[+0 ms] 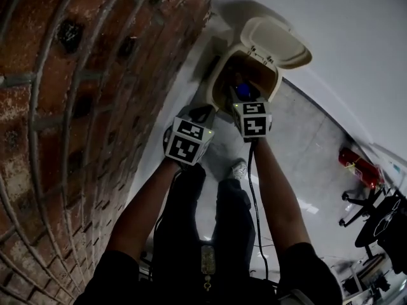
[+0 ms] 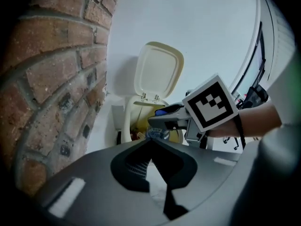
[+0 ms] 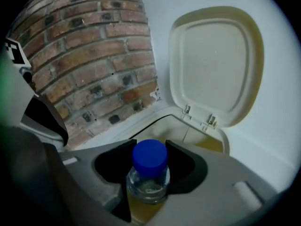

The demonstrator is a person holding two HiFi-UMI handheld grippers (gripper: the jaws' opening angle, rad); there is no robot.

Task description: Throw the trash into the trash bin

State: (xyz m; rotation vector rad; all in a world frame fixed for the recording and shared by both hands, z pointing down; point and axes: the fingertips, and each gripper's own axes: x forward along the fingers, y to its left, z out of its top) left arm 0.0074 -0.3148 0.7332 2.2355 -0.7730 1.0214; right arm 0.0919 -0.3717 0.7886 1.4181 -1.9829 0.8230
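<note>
A cream trash bin [image 1: 219, 75] stands against the white wall with its lid [image 1: 276, 40] swung up. My right gripper [image 1: 245, 95] is over the bin's mouth, shut on a clear bottle [image 3: 149, 173] with a blue cap. In the right gripper view the bottle stands upright between the jaws, with the bin's rim [image 3: 155, 121] and lid [image 3: 216, 65] just beyond. My left gripper [image 1: 206, 114] hovers beside the bin's left edge. Its jaws [image 2: 150, 140] meet at the tips with nothing between them. The left gripper view shows the right gripper [image 2: 162, 122] holding the bottle [image 2: 156, 134] above the bin [image 2: 129, 119].
A red brick wall [image 1: 76, 107] runs close along the left. The person's legs and a shoe [image 1: 238, 168] are below the grippers. A red fire extinguisher [image 1: 359, 167] and a black office chair [image 1: 375, 215] stand on the floor at the right.
</note>
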